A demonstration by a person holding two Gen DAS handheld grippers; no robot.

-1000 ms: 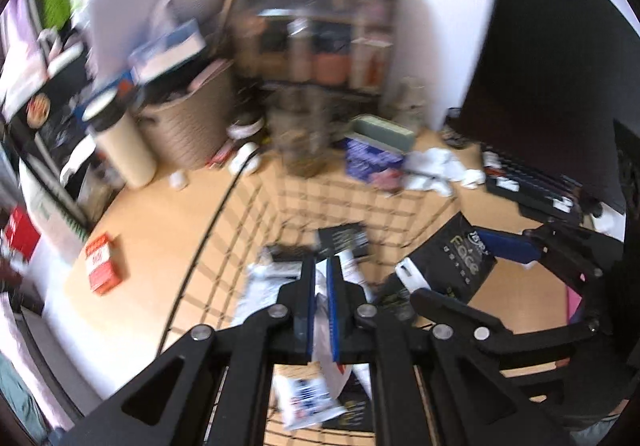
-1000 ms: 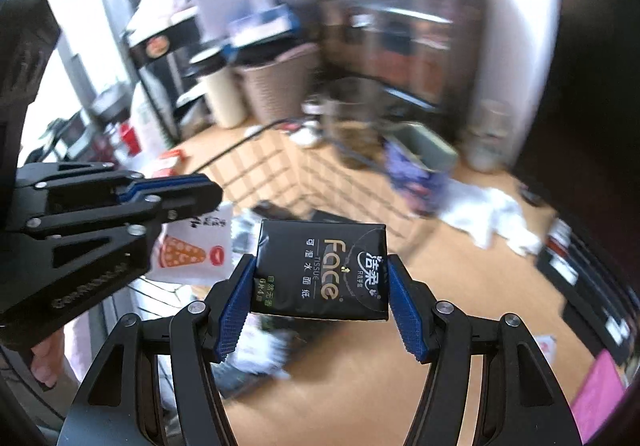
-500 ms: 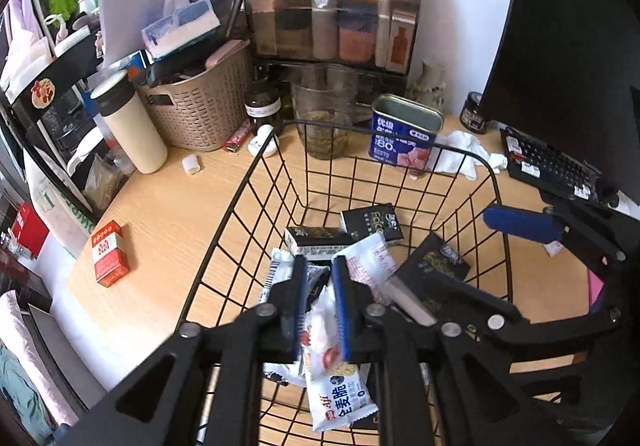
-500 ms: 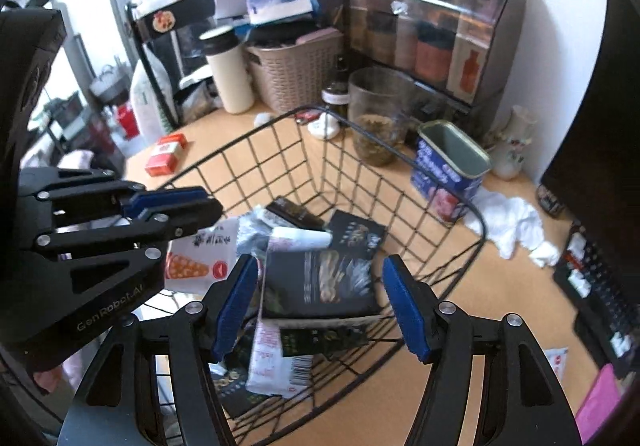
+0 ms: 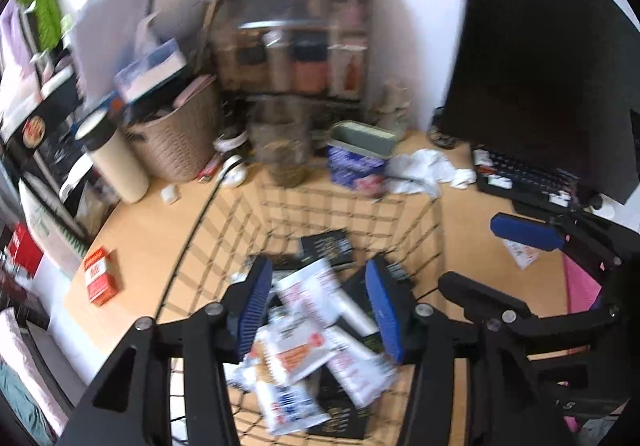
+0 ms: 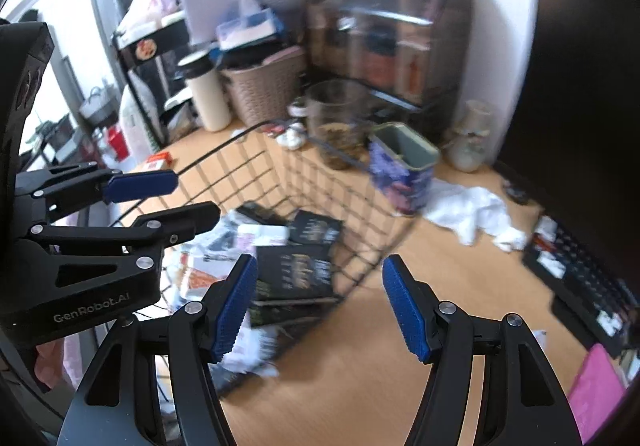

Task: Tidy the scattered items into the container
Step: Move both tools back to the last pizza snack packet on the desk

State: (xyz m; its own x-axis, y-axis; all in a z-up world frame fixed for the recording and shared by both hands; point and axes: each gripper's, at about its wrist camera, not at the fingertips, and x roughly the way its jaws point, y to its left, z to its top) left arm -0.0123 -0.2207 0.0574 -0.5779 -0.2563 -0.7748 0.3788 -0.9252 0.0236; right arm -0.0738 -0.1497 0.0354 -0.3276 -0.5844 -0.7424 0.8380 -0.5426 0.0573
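A black wire basket (image 5: 224, 181) (image 6: 248, 133) sits on the wooden desk and holds several packets. My left gripper (image 5: 318, 306) is open and empty above the basket, over a white snack packet (image 5: 308, 306) lying on the pile. My right gripper (image 6: 320, 302) is open and empty over the basket's near right rim. A black tissue pack (image 6: 296, 270) lies in the basket just beyond its fingers. The left gripper also shows at the left of the right wrist view (image 6: 156, 197). A red box (image 5: 100, 278) lies on the desk left of the basket.
A blue tin (image 5: 356, 161) (image 6: 400, 169), a glass jar (image 5: 284, 149), a woven basket (image 5: 176, 141) and a cream tumbler (image 5: 112, 161) stand behind the wire basket. Crumpled white tissue (image 5: 424, 169) and a keyboard (image 5: 528, 181) lie to the right. A pink item (image 6: 596, 390) lies near right.
My left gripper has opened and let the white snack packet drop into the basket. My right gripper released the black tissue pack into the basket and has drawn back, open.
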